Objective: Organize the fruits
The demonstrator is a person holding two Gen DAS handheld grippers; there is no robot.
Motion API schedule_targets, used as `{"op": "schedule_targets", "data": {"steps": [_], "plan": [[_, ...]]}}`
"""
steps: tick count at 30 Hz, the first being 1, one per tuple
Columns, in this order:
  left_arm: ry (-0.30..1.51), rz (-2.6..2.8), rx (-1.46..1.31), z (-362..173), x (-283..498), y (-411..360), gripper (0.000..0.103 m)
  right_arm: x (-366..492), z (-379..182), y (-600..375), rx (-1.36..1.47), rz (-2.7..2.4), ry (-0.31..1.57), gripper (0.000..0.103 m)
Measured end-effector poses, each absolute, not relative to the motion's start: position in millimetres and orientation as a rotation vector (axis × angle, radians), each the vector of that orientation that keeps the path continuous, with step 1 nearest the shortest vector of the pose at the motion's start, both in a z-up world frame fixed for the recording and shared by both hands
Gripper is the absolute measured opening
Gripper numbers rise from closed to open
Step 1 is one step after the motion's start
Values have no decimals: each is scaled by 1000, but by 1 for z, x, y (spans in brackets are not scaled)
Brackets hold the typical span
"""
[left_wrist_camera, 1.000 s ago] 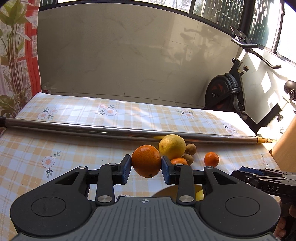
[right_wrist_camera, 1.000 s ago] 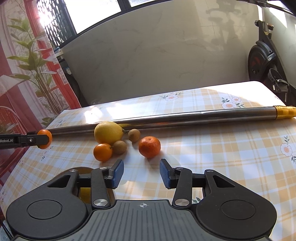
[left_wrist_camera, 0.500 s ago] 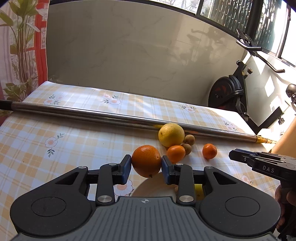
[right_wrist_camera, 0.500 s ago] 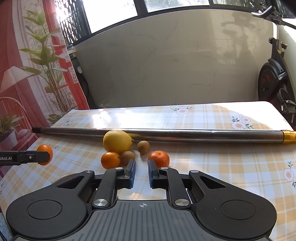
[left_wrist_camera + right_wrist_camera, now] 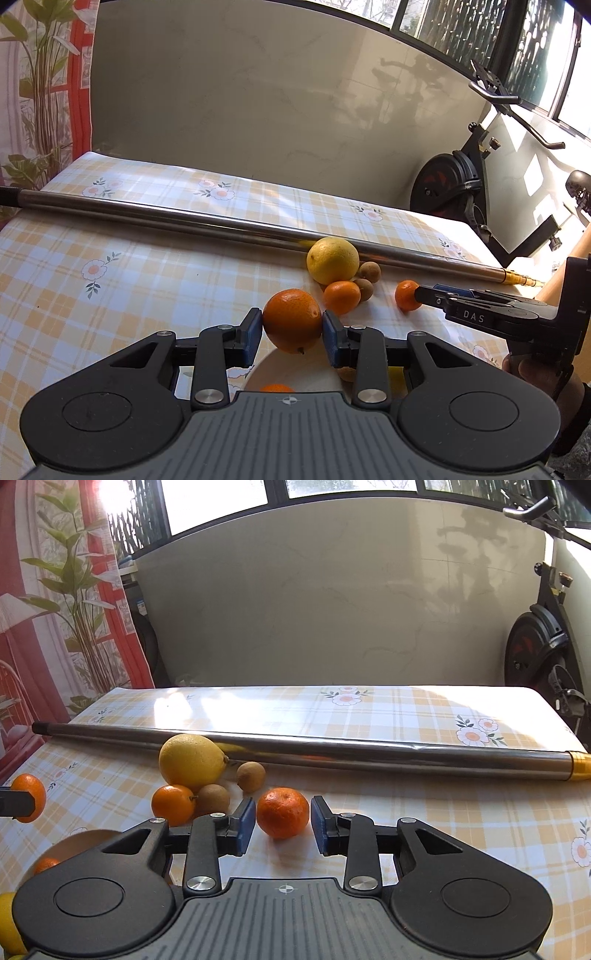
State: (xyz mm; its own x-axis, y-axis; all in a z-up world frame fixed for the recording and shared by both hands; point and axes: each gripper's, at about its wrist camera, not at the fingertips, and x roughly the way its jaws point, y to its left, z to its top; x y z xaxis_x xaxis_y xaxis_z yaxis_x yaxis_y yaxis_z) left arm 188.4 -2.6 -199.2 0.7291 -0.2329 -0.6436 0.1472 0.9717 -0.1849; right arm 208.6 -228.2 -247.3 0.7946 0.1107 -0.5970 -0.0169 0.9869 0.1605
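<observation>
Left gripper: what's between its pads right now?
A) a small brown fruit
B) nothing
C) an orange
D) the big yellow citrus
C: in the left wrist view the left gripper has both blue pads pressed on the orange, held above the plate; the yellow citrus sits by the metal pole.

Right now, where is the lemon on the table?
In the right wrist view the lemon sits left of centre, against the metal pole, just behind a small orange.

White letters "DAS" stand on the right tool (image 5: pixel 419 294), seemingly its side.
</observation>
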Motion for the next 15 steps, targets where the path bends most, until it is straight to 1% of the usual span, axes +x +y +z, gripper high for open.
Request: {"op": "schedule_targets", "data": {"steps": [5, 7, 12, 15], "plan": [[728, -213, -123, -200, 189, -3, 37, 222, -256, -221, 118, 65, 668, 31], [731, -215, -122, -200, 189, -4, 37, 226, -259, -221, 120, 68, 676, 34], [741, -218, -120, -203, 190, -5, 37, 231, -264, -216, 131, 71, 694, 37], [743, -222, -116, -204, 189, -7, 37, 231, -264, -217, 142, 69, 699, 35]]}}
